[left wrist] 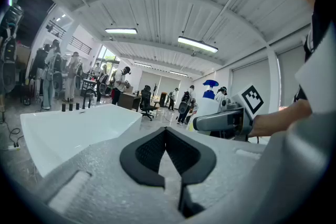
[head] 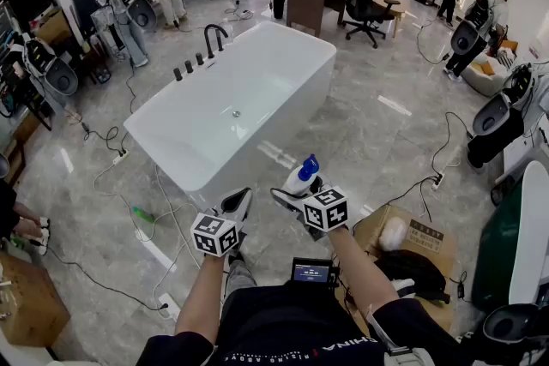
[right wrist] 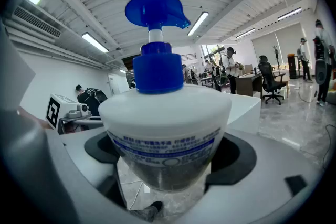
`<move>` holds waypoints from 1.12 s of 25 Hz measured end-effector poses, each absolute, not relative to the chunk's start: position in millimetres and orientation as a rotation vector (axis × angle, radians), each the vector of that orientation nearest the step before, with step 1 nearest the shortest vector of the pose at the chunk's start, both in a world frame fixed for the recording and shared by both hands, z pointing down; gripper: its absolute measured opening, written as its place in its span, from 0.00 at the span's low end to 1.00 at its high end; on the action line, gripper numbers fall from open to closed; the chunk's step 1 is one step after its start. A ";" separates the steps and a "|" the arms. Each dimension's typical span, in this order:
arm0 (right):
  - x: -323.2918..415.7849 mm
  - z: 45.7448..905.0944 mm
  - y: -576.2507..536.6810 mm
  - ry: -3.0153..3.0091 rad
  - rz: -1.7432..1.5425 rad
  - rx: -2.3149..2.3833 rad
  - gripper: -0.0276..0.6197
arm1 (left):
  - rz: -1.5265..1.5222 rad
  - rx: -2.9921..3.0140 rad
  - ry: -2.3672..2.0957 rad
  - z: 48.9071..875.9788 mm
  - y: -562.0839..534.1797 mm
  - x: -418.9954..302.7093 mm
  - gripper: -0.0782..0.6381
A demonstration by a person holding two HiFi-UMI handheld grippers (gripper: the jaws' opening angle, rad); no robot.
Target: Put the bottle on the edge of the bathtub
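The right gripper (head: 296, 189) pinched a white plastic pump bottle with a blue nozzle cap (right wrist: 164, 122). Its black pads were spread wide against the sides of the bottle's rounded body, which stood upright between them. In the head view the bottle hung in the air above the glossy grey stone floor (head: 386, 133). It was near the closest corner of the white rectangular freestanding bathtub (head: 273, 117) but clearly apart from it and touching nothing else.

The left gripper (left wrist: 166, 134) was held alongside with its claw pressed together, tips meeting, and nothing between them.

Judged from this, the pickup was done and the carry toward the tub was in hand. The placement had not begun.

The next move called for bringing the bottle forward over the near rim, keeping it upright. It would then be lowered until its base sat flat on the ledge, and only then released. The rim looked narrow from here, possibly little wider than the base, so the bottle would need centring.
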State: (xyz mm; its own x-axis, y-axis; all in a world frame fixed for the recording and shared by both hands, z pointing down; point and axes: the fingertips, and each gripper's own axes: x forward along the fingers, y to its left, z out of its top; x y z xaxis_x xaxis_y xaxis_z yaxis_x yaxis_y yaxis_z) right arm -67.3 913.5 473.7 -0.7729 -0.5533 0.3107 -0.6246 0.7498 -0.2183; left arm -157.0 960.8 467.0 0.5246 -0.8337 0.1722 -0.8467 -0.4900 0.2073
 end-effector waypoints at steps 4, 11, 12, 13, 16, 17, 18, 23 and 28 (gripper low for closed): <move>-66.8 475.7 912.7 -2.727 0.460 0.929 0.82 | 0.069 2.499 -1.413 469.6 960.8 -156.9 0.12; -67.6 470.5 912.9 -2.746 0.497 0.924 0.82 | 0.071 2.499 -1.416 467.2 960.7 -157.8 0.12; -67.1 470.2 912.5 -2.751 0.512 0.925 0.82 | 0.072 2.499 -1.417 467.5 960.5 -157.7 0.12; -66.1 470.4 911.8 -2.753 0.523 0.927 0.82 | 0.073 2.499 -1.417 467.7 960.4 -157.2 0.12; -61.5 471.8 910.3 -2.756 0.553 0.933 0.82 | 0.068 2.497 -1.409 468.0 960.2 -154.7 0.12; -59.8 472.1 910.0 -2.758 0.566 0.935 0.82 | 0.063 2.495 -1.406 468.4 960.3 -154.0 0.12; -57.9 472.6 909.7 -2.760 0.577 0.937 0.82 | 0.060 2.492 -1.405 468.9 960.3 -153.1 0.12; -49.7 473.6 907.0 -2.763 0.588 0.939 0.82 | 0.063 2.486 -1.404 470.5 957.4 -147.5 0.12; -44.9 471.1 903.7 -2.761 0.594 0.943 0.82 | 0.074 2.489 -1.394 468.3 954.0 -143.1 0.12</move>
